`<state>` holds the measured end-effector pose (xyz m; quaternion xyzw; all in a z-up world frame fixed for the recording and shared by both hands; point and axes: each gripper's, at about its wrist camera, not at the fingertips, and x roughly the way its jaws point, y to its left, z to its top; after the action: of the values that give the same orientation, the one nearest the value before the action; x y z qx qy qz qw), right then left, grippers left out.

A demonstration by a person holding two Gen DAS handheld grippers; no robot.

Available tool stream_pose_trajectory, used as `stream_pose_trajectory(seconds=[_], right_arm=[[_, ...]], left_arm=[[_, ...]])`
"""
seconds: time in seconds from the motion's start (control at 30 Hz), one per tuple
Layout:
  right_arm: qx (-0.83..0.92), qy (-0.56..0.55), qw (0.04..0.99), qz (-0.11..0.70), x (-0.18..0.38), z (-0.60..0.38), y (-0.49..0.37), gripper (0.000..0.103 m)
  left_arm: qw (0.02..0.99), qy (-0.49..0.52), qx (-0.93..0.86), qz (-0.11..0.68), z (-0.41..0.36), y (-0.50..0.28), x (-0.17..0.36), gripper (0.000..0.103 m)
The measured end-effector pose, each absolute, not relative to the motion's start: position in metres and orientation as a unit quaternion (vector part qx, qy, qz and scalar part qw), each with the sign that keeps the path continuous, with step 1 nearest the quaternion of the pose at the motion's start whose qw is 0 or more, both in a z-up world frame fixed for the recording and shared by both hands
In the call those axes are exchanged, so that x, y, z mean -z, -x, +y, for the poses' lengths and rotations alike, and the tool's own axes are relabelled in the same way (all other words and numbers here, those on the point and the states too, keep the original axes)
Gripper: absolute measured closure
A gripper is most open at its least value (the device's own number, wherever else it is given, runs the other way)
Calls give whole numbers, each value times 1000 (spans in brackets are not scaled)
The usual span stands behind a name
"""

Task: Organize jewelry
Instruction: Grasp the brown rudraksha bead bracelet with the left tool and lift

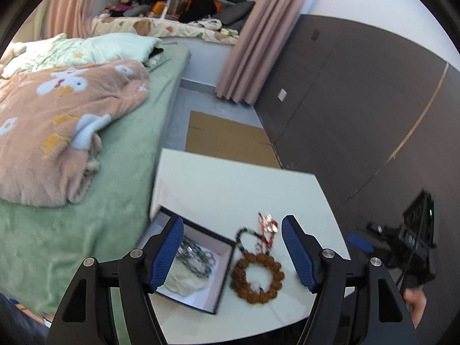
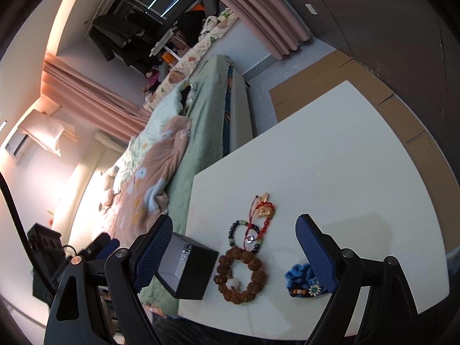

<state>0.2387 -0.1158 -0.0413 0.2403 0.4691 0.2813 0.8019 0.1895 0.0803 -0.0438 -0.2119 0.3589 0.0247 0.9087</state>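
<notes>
A dark open box (image 1: 198, 270) sits at the near left of the white table (image 1: 230, 187); inside lie a silvery chain (image 1: 198, 257) and a pale bracelet (image 1: 184, 283). Beside it lie a brown wooden-bead bracelet (image 1: 257, 277), a dark bead bracelet (image 1: 244, 237) and a red cord charm (image 1: 267, 222). My left gripper (image 1: 233, 253) is open and empty above the box and the brown bracelet. In the right wrist view the box (image 2: 187, 270), brown bracelet (image 2: 240, 276), dark bead bracelet (image 2: 244, 237), red charm (image 2: 263, 210) and a blue fabric piece (image 2: 302, 280) show. My right gripper (image 2: 234, 250) is open and empty.
A bed with a green sheet (image 1: 86, 230) and a pink blanket (image 1: 57, 123) adjoins the table's left side. A dark wall (image 1: 359, 100) stands on the right. Flat cardboard (image 1: 227, 138) lies on the floor beyond the table. The right gripper's handle (image 1: 402, 247) is off the table's right edge.
</notes>
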Motion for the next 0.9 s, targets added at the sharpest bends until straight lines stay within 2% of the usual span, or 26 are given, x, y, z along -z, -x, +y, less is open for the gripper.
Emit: stream_pose_trajectory(seconds=[0.2, 0.37, 0.47, 0.9], right_arm=[[-265, -238, 790, 499, 55, -120, -242, 15], [-264, -237, 789, 501, 56, -126, -242, 15], [-259, -234, 789, 506, 58, -131, -243, 15], [-219, -166, 780, 562, 94, -147, -244, 15]], left_arm=[[900, 191, 21, 391, 38, -193, 71, 32], [891, 179, 43, 415, 10, -201, 88, 45], [884, 176, 51, 429, 1, -210, 99, 50], [862, 133, 71, 484, -42, -238, 149, 52]])
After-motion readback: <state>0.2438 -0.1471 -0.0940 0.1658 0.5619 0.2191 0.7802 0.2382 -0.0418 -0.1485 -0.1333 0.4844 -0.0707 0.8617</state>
